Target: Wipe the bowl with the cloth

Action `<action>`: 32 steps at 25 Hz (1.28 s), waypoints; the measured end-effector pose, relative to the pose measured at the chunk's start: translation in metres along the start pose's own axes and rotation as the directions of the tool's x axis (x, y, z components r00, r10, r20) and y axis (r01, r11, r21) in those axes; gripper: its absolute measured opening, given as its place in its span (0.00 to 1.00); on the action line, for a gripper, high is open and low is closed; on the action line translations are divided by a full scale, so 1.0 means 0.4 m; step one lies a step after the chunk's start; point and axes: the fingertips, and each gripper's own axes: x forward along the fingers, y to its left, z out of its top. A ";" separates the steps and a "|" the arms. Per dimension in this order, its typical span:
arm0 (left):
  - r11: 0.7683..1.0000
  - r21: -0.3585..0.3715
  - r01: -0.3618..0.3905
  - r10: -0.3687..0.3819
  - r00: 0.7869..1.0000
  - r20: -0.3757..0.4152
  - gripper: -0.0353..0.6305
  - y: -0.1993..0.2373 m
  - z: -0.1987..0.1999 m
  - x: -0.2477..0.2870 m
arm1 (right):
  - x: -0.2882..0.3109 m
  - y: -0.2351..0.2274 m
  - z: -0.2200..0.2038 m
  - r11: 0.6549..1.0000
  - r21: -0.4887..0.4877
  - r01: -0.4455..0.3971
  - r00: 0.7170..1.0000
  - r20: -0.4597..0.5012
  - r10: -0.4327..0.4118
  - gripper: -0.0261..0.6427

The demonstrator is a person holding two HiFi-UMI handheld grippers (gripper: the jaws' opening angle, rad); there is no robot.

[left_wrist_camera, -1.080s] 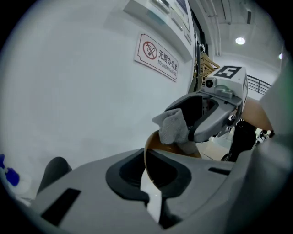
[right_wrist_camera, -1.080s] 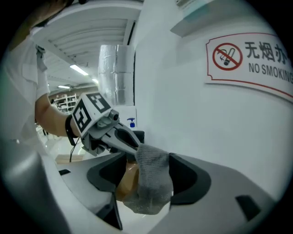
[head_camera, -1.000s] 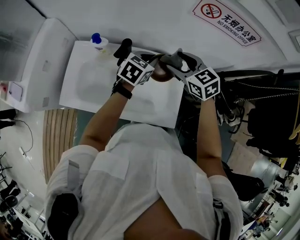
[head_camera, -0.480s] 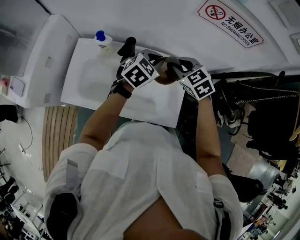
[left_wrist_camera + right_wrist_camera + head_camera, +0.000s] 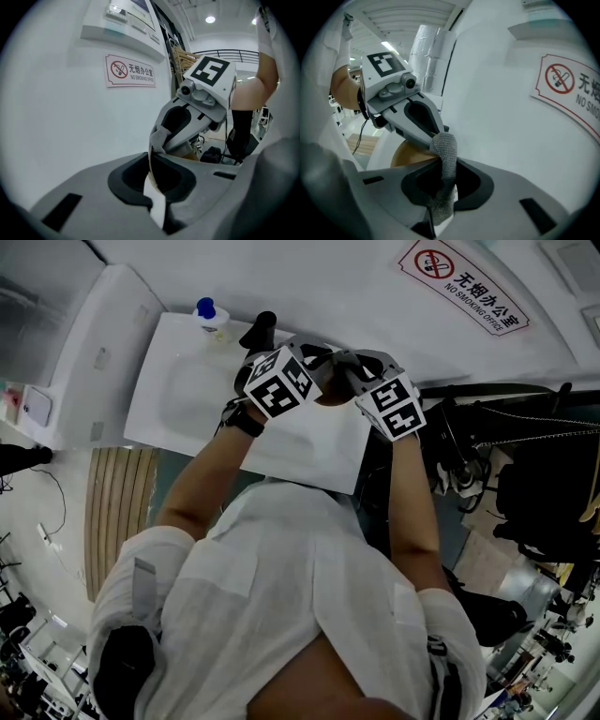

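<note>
A brown bowl (image 5: 329, 397) hangs above the white table, squeezed between the two grippers in the head view. My left gripper (image 5: 154, 190) is shut on its thin rim (image 5: 151, 161), which runs edge-on between the pads. The bowl's tan wall (image 5: 410, 154) shows in the right gripper view behind the other tool. My right gripper (image 5: 442, 190) is shut on a grey knitted cloth (image 5: 445, 157); its jaws have just been closing with the cloth between them. The cloth's free end (image 5: 157, 138) lies against the bowl's rim. Most of the bowl is hidden by the marker cubes.
The white table (image 5: 187, 404) lies below, with a blue-capped bottle (image 5: 206, 313) and a black fixture (image 5: 261, 329) at its far edge. A white cabinet (image 5: 89, 352) stands left. A no-smoking sign (image 5: 464, 287) hangs on the wall. Dark cables and gear (image 5: 506, 465) crowd the right.
The right gripper has drawn in toward the left one and closed on the cloth. The left gripper has rolled slightly and lifted a little with the bowl.
</note>
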 end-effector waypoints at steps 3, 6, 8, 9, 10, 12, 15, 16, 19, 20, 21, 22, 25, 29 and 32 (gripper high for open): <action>0.998 -0.022 -0.065 0.066 0.997 0.048 0.09 0.017 0.015 -0.012 | -0.009 -0.024 0.007 0.992 0.107 0.066 0.995 0.069 -0.074 0.14; 0.991 -0.058 -0.124 0.129 0.986 0.102 0.09 0.036 0.032 -0.026 | -0.026 -0.044 -0.004 0.958 0.265 0.114 0.981 0.125 -0.151 0.14; 0.983 -0.091 -0.160 0.172 0.975 0.144 0.09 0.047 0.047 -0.035 | -0.040 -0.055 -0.016 0.916 0.378 0.133 0.965 0.160 -0.207 0.14; 0.978 -0.110 -0.177 0.193 0.967 0.163 0.09 0.051 0.054 -0.038 | -0.045 -0.059 -0.022 0.892 0.431 0.140 0.957 0.174 -0.234 0.14; 0.973 -0.131 -0.192 0.214 0.960 0.181 0.09 0.054 0.059 -0.041 | -0.051 -0.060 -0.029 0.865 0.480 0.144 0.948 0.184 -0.260 0.14; 0.958 -0.187 -0.217 0.256 0.942 0.216 0.10 0.060 0.070 -0.047 | -0.059 -0.059 -0.042 0.808 0.572 0.141 0.931 0.202 -0.305 0.14; 0.927 -0.306 -0.217 0.305 0.911 0.276 0.11 0.067 0.084 -0.059 | -0.068 -0.054 -0.056 0.723 0.682 0.113 0.907 0.227 -0.355 0.14; 0.918 -0.337 -0.208 0.310 0.907 0.285 0.12 0.064 0.083 -0.058 | -0.071 -0.054 -0.062 0.706 0.699 0.112 0.904 0.223 -0.364 0.14; 0.916 -0.363 -0.170 0.272 0.928 0.253 0.12 0.041 0.061 -0.041 | -0.075 -0.061 -0.084 0.719 0.678 0.154 0.920 0.168 -0.355 0.13; 0.922 -0.357 -0.152 0.248 0.938 0.241 0.12 0.032 0.054 -0.035 | -0.076 -0.064 -0.089 0.747 0.640 0.179 0.928 0.143 -0.345 0.13; 0.930 -0.341 -0.136 0.223 0.947 0.232 0.14 0.023 0.050 -0.030 | -0.076 -0.066 -0.093 0.786 0.583 0.207 0.936 0.117 -0.333 0.13; 0.941 -0.314 -0.127 0.203 0.954 0.222 0.18 0.015 0.048 -0.027 | -0.074 -0.065 -0.094 0.832 0.504 0.233 0.944 0.090 -0.319 0.13; 0.974 -0.193 -0.119 0.150 0.977 0.153 0.20 -0.004 0.040 -0.011 | -0.069 -0.053 -0.081 0.939 0.224 0.260 0.962 0.028 -0.273 0.13; 0.996 -0.007 -0.086 0.086 0.996 0.030 0.14 -0.024 0.038 0.007 | -0.078 -0.041 -0.048 0.970 -0.043 0.239 0.970 -0.030 -0.241 0.13; 0.992 0.102 -0.071 0.073 0.997 -0.016 0.13 -0.029 0.055 0.011 | -0.082 -0.035 -0.020 0.954 -0.207 0.215 0.972 -0.052 -0.230 0.13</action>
